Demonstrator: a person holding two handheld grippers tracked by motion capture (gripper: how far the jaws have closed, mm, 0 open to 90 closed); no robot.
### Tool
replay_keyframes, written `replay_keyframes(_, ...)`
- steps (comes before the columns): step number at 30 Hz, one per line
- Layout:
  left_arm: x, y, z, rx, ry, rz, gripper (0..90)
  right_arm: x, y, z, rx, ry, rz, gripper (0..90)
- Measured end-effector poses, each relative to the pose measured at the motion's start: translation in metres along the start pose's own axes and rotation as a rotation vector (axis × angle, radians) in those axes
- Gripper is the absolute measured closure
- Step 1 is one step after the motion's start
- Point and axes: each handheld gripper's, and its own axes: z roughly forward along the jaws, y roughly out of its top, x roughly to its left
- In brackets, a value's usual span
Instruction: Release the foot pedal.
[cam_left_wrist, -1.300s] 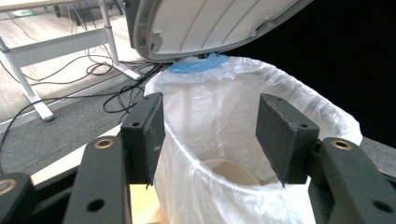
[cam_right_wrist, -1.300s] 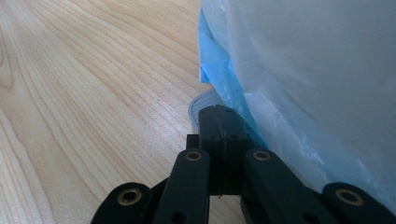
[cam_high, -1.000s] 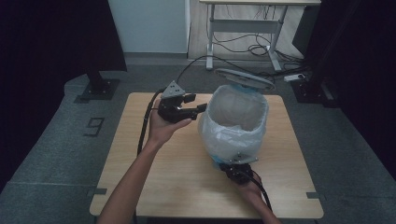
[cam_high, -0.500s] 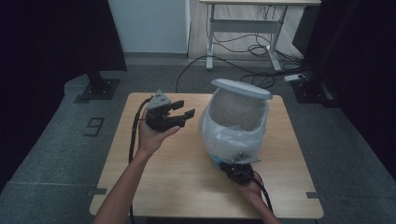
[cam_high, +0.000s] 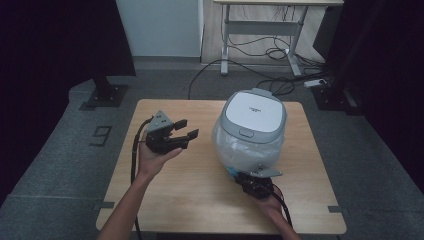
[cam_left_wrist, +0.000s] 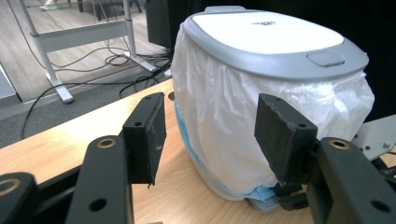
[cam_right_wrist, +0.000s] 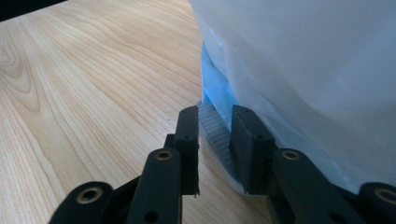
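Bench (cam_high: 200, 200), wood. Lidded bin (cam_high: 252, 130) w/ white liner stands at 2 o'clock of bench ctr. L gripper (cam_high: 172, 135) at 9 o'clock of bin, held apart, jaws released, empty. R gripper (cam_high: 250, 181) at bin's 6 o'clock base; jaws just opening, grey ribbed pedal (cam_right_wrist: 215, 135) between them, unpinched.

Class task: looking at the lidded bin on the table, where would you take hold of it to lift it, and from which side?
Grip the grey lid rim of the bin, coming level from the left gripper's side. The rim overhangs firmly, while the white bag over the walls is loose and would probably slip.
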Motion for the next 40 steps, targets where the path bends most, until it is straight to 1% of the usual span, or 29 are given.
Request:
replay_keyframes(2,0.000,-0.005,-0.002,0.000,0.003,-0.002,43.4,0.000,-0.001,-0.003,0.002,-0.001,0.011,61.9)
replay_keyframes(4,0.000,-0.010,-0.003,0.003,0.006,0.000,43.0,-0.001,-0.002,-0.007,0.005,0.000,0.011,58.3)
replay_keyframes(6,-0.001,-0.018,-0.005,0.006,0.007,0.004,42.4,-0.002,-0.004,-0.012,0.010,0.016,0.015,56.0)
replay_keyframes(7,-0.001,-0.020,-0.005,0.009,0.010,0.006,41.8,-0.002,-0.005,-0.016,0.013,0.036,0.029,55.3)
replay_keyframes(9,-0.001,-0.028,-0.007,0.017,0.018,0.011,41.3,-0.003,-0.006,-0.024,0.003,0.043,0.023,54.6)
replay_keyframes(11,0.000,-0.035,-0.008,0.024,0.017,0.007,40.8,-0.003,-0.006,-0.032,-0.017,0.046,0.019,51.5)
replay_keyframes(14,0.001,-0.046,-0.009,0.039,0.020,0.002,40.4,-0.005,-0.005,-0.044,-0.041,0.035,0.015,48.7)
replay_keyframes(17,0.002,-0.057,-0.010,0.059,0.022,-0.006,40.0,-0.011,-0.007,-0.055,-0.053,0.010,0.014,47.6)
replay_keyframes(22,0.002,-0.071,-0.008,0.085,0.016,-0.019,39.6,-0.022,-0.009,-0.069,-0.071,-0.016,0.036,47.6)
replay_keyframes(24,0.002,-0.073,-0.008,0.088,0.015,-0.020,39.6,-0.026,-0.011,-0.073,-0.074,-0.026,0.044,47.6)
replay_keyframes(27,0.000,-0.080,-0.003,0.102,0.013,-0.024,39.5,-0.030,-0.012,-0.076,-0.081,-0.037,0.051,47.5)
replay_keyframes(32,-0.002,-0.084,0.001,0.113,0.009,-0.023,39.5,-0.030,-0.012,-0.077,-0.076,-0.043,0.042,47.1)
replay_keyframes(40,0.000,-0.087,0.003,0.120,0.010,-0.033,39.2,-0.033,-0.011,-0.081,-0.086,-0.043,0.044,46.5)
